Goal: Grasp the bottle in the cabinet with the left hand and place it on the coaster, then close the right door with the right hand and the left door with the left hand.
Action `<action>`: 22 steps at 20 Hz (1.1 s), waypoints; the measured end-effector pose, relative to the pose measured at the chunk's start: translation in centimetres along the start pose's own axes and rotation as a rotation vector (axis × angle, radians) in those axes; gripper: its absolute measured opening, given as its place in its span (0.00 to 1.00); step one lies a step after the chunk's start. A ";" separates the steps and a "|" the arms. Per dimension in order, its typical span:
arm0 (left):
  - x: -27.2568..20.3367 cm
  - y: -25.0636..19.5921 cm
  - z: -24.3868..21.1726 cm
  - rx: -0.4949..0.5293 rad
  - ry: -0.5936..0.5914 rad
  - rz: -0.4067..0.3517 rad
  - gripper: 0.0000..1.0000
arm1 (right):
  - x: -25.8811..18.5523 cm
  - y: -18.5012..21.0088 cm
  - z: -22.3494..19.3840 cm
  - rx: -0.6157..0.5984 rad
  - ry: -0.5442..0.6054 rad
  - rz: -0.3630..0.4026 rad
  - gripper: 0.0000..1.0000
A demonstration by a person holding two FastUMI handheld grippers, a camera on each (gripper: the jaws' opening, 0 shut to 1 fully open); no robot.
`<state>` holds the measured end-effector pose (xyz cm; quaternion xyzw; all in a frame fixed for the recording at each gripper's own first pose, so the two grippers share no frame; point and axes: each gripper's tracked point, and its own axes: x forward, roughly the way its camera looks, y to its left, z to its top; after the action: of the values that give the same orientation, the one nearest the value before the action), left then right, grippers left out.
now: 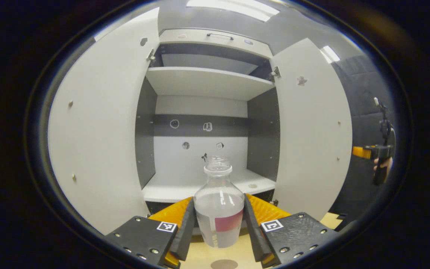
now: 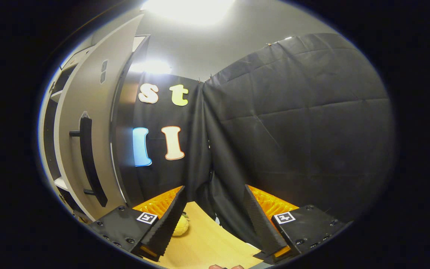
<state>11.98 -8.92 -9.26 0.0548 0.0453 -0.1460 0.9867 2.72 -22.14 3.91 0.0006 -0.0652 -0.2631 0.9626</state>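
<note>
Left gripper view: a clear bottle (image 1: 218,209) with a red-and-white label, its writing too small to read, is pinched between the left gripper (image 1: 218,220) fingers, held above the wooden table (image 1: 207,256) before the open cabinet (image 1: 207,82).

Right gripper view: the right gripper (image 2: 213,216) is spread, holding nothing, beside the right door (image 2: 88,112).

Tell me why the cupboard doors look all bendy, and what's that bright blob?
Left gripper view: the fisheye lens bows the straight cabinet doors outward. Right gripper view: the right door curves too, and a ceiling light glares white, washing out detail up top.
</note>
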 end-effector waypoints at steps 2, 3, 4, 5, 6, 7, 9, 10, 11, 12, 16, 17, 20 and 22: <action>-0.2 0.0 -3.4 -0.018 0.017 0.002 0.66 | -0.5 -1.5 0.3 -0.006 -0.004 -0.034 0.96; -0.2 -0.3 -5.1 -0.039 0.026 -0.005 0.66 | -0.9 -2.6 0.4 -0.002 0.001 -0.046 0.96; -0.2 -0.6 -7.0 -0.058 0.031 -0.015 0.66 | -1.4 -3.0 0.5 0.001 0.008 -0.053 0.96; -0.1 -1.2 -8.6 -0.067 0.026 -0.034 0.66 | -1.9 -3.6 0.5 -0.005 0.015 -0.058 0.96; -0.1 -1.8 -10.2 -0.062 0.010 -0.054 0.66 | -2.3 -4.2 0.4 -0.018 0.019 -0.064 0.96; 0.3 -2.0 -12.2 -0.050 0.019 -0.051 0.66 | -2.7 -4.9 0.2 -0.038 0.025 -0.078 0.96; 0.4 -2.7 -16.5 -0.061 0.060 -0.036 0.67 | -3.2 -5.0 -0.1 -0.035 0.051 -0.075 0.96; 0.4 -3.1 -18.0 -0.074 0.065 -0.036 0.67 | -3.3 -4.6 0.0 -0.027 0.057 -0.065 0.96; 0.7 -3.4 -19.3 -0.075 0.075 -0.031 0.67 | -3.4 -4.5 0.0 -0.023 0.062 -0.057 0.96; 0.9 -3.5 -20.5 -0.063 0.088 -0.026 0.67 | -3.6 -4.4 0.0 -0.026 0.068 -0.049 0.96; 0.8 -3.6 -24.6 -0.065 0.136 -0.004 0.67 | -4.4 -3.4 0.5 -0.048 0.068 0.002 0.96; 0.7 -3.6 -25.2 -0.072 0.142 0.006 0.67 | -4.5 -3.4 0.4 -0.048 0.069 0.009 0.96; 0.8 -4.3 -27.0 -0.039 0.184 -0.021 0.67 | -4.9 -3.6 -0.3 -0.042 0.091 0.019 0.96; 1.0 -4.4 -28.1 -0.024 0.212 -0.020 0.67 | -5.1 -4.0 -1.1 -0.036 0.112 0.018 0.96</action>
<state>9.54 -10.01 -37.64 0.0577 0.1517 -0.1489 0.9754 -3.52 -23.01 2.05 -0.0024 -0.0063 -0.2552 0.9669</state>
